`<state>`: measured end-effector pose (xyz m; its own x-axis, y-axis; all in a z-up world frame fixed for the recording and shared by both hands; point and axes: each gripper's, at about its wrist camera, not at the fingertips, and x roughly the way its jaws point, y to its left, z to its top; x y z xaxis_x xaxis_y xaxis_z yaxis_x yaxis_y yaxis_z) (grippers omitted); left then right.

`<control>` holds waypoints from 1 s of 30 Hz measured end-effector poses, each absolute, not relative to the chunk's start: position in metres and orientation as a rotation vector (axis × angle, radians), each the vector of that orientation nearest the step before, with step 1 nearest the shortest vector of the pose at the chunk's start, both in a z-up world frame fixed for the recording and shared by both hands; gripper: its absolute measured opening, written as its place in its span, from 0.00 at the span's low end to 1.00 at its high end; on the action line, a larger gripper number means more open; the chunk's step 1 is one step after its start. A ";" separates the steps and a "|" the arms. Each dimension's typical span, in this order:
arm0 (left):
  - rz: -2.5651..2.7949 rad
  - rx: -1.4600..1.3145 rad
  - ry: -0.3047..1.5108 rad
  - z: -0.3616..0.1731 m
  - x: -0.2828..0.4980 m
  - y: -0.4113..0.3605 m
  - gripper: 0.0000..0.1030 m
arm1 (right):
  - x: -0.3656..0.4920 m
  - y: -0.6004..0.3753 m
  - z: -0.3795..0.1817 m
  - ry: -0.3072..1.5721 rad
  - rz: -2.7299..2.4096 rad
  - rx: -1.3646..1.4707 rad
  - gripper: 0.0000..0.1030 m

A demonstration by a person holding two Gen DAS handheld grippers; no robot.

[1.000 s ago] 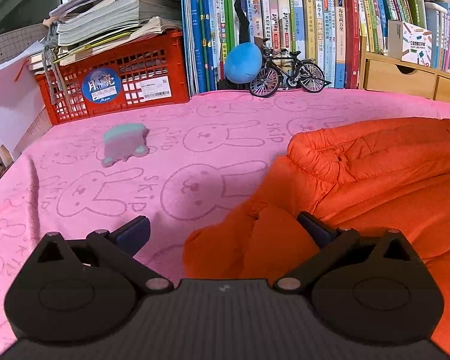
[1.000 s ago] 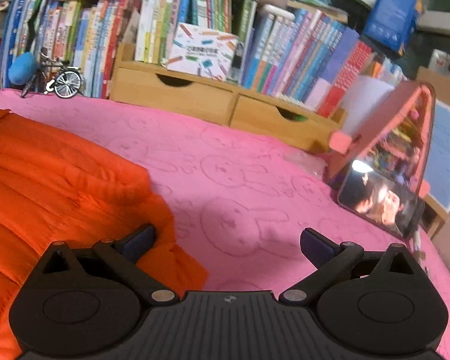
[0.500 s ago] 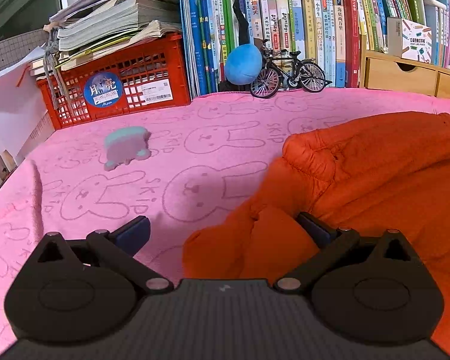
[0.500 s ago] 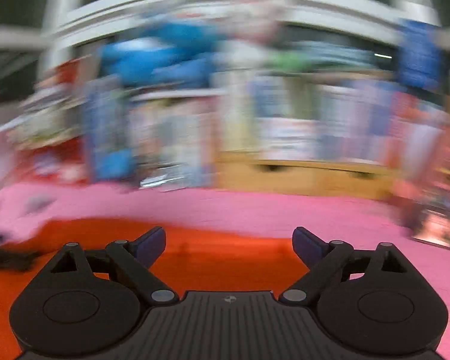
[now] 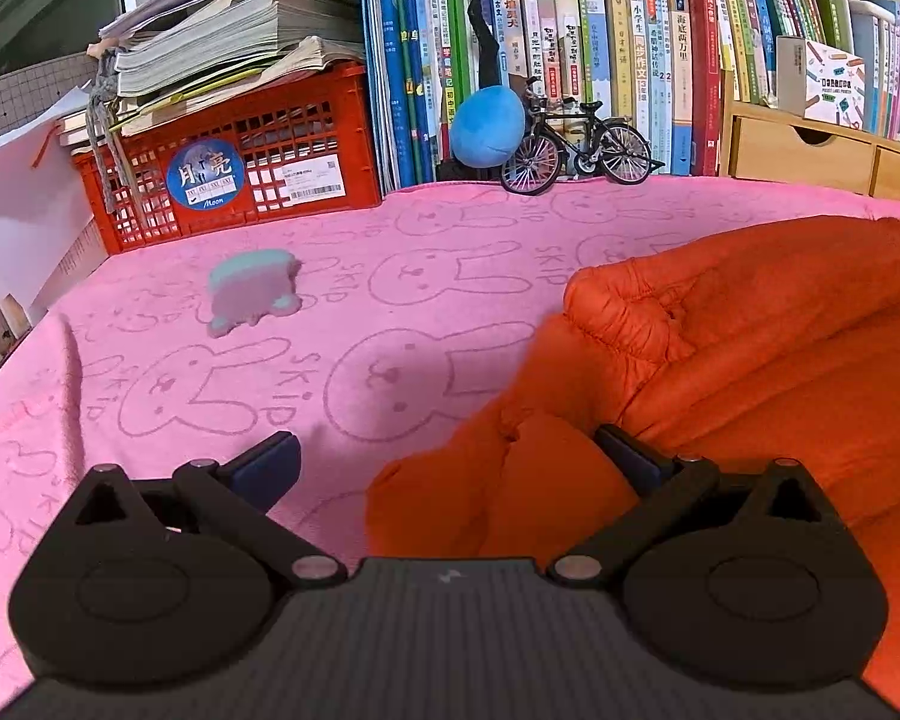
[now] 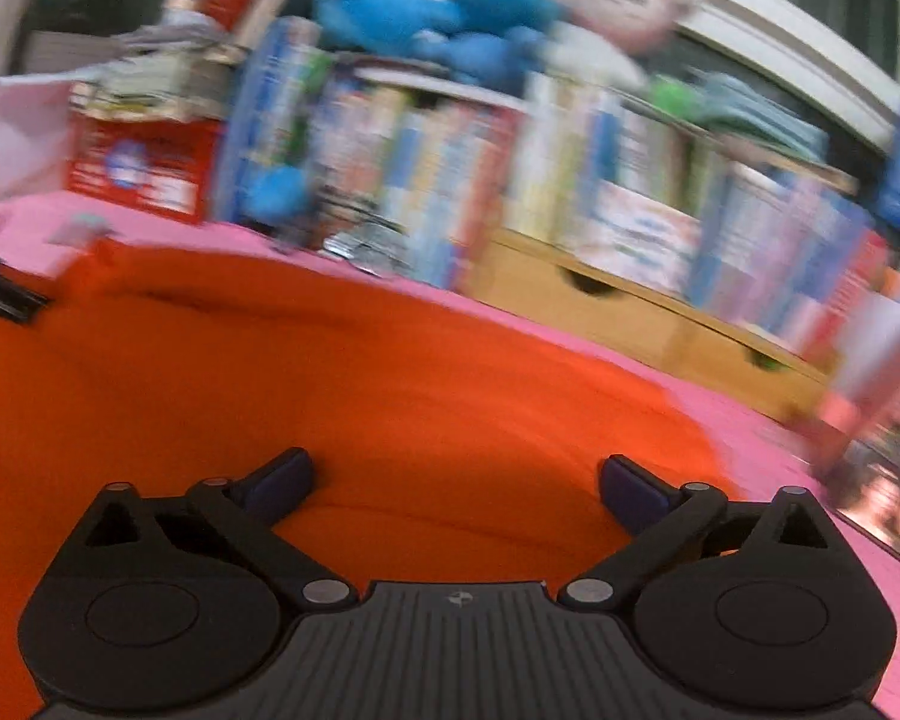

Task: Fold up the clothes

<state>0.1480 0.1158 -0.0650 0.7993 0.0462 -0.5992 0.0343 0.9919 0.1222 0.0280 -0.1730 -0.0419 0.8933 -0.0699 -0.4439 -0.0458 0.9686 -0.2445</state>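
Now, right gripper (image 6: pixel 457 480) jaws opening over orange jacket (image 6: pixel 390 372) (blurred) — left gripper (image 5: pixel 447 462) wide.

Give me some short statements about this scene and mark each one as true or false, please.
1. The orange jacket lies on a pink towel. True.
2. The red crate is empty. False: books are stacked on it.
3. A model bicycle stands before the books. True.
4. The left gripper is shut on the jacket. False: its fingers stand wide apart.
5. The towel is plain. False: it has rabbit drawings.
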 end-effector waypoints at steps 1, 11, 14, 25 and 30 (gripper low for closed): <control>0.006 0.128 0.646 -0.065 0.148 0.116 1.00 | 0.026 -0.189 -0.044 0.479 -0.031 -0.227 0.99; -0.003 0.109 0.653 -0.065 0.149 0.119 1.00 | -0.005 -0.293 -0.055 0.573 -0.389 -0.138 0.97; -0.003 0.105 0.654 -0.065 0.149 0.119 1.00 | -0.020 -0.303 -0.052 0.609 -0.548 -0.119 0.80; -0.006 0.093 0.655 -0.065 0.149 0.120 1.00 | -0.080 -0.109 -0.007 0.462 0.124 0.159 0.74; -0.007 0.087 0.654 -0.065 0.148 0.120 1.00 | -0.083 -0.065 -0.032 0.548 0.096 0.077 0.63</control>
<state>0.1481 0.1203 -0.0649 0.7935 0.0210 -0.6082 0.0336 0.9964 0.0783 -0.0829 -0.0648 -0.0318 0.8495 0.1113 -0.5157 -0.0699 0.9926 0.0989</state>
